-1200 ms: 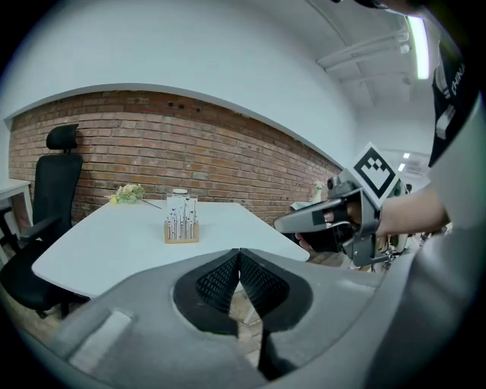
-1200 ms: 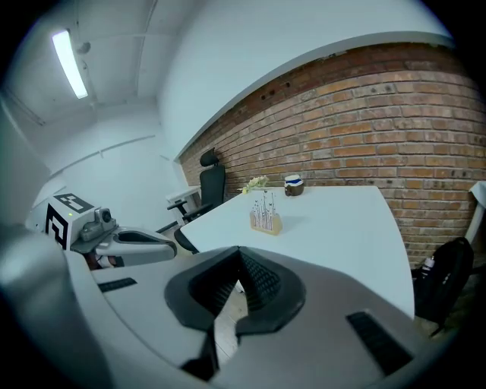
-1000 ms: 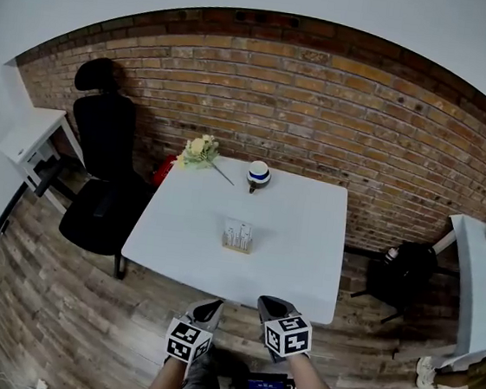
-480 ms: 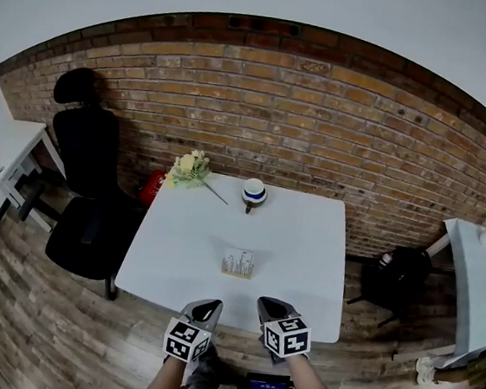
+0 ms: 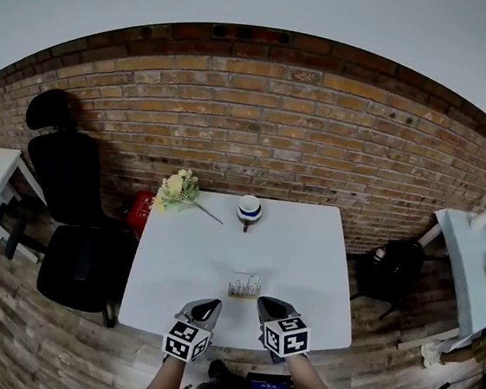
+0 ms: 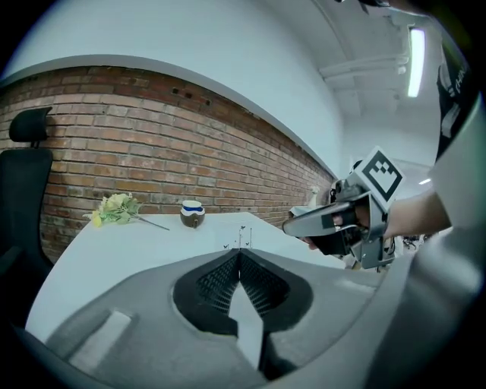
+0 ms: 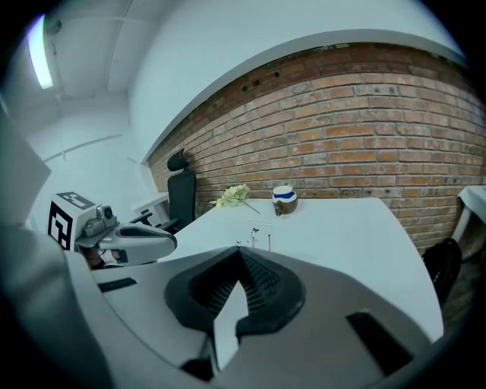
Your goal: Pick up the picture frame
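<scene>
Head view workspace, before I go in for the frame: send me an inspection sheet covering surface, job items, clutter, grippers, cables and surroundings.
Surface: square white table, mostly bare.
Job's things: small pale rectangular picture frame, upright near the table's near edge, untouched.
Clutter: pale yellow flower bunch at the far left corner; round white cup with a blue band at the far edge.
Grippers: left gripper and right gripper side by side short of the frame, fingers closed, nothing between them.
Cables: nothing seen on the table.
Surroundings: red brick wall; black office chair at left; black bag on the floor at right; second white table further right.
</scene>
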### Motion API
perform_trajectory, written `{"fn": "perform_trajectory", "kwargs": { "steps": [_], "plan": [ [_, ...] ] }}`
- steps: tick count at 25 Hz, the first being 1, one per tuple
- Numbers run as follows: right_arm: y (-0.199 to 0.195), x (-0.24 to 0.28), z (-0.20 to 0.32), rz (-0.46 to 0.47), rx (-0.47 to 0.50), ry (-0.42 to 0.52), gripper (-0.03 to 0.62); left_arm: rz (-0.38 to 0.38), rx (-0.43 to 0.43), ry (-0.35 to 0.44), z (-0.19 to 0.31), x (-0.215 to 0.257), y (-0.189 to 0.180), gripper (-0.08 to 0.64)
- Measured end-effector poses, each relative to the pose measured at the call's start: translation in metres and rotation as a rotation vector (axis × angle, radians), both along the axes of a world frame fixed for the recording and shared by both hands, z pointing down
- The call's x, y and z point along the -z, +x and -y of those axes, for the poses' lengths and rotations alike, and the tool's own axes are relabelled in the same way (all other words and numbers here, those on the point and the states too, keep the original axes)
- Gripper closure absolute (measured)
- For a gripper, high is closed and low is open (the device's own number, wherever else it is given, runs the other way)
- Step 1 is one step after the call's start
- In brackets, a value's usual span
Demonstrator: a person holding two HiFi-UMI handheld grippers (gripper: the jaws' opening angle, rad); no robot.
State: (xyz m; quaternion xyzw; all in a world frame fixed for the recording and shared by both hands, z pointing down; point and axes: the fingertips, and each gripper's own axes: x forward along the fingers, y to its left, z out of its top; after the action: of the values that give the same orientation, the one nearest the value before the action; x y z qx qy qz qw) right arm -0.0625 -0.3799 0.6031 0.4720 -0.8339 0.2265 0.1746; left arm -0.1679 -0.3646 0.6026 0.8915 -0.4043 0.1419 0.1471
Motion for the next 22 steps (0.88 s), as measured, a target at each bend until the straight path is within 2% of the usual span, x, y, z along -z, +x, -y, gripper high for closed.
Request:
{"fn": "perform_trajectory", "kwargs": {
  "steps": [10,22],
  "plan": [
    [0.001,-0.001,0.014,-0.011,-0.065,-0.001,0.584,-0.01,-0.075,-0.017,0.02,-0.007,0.003,0.548],
    [0.018,0.005,0.021,-0.002,-0.038,0.006,0.584,0.002,-0.061,-0.016,0.024,0.001,0.02,0.548]
  ]
}}
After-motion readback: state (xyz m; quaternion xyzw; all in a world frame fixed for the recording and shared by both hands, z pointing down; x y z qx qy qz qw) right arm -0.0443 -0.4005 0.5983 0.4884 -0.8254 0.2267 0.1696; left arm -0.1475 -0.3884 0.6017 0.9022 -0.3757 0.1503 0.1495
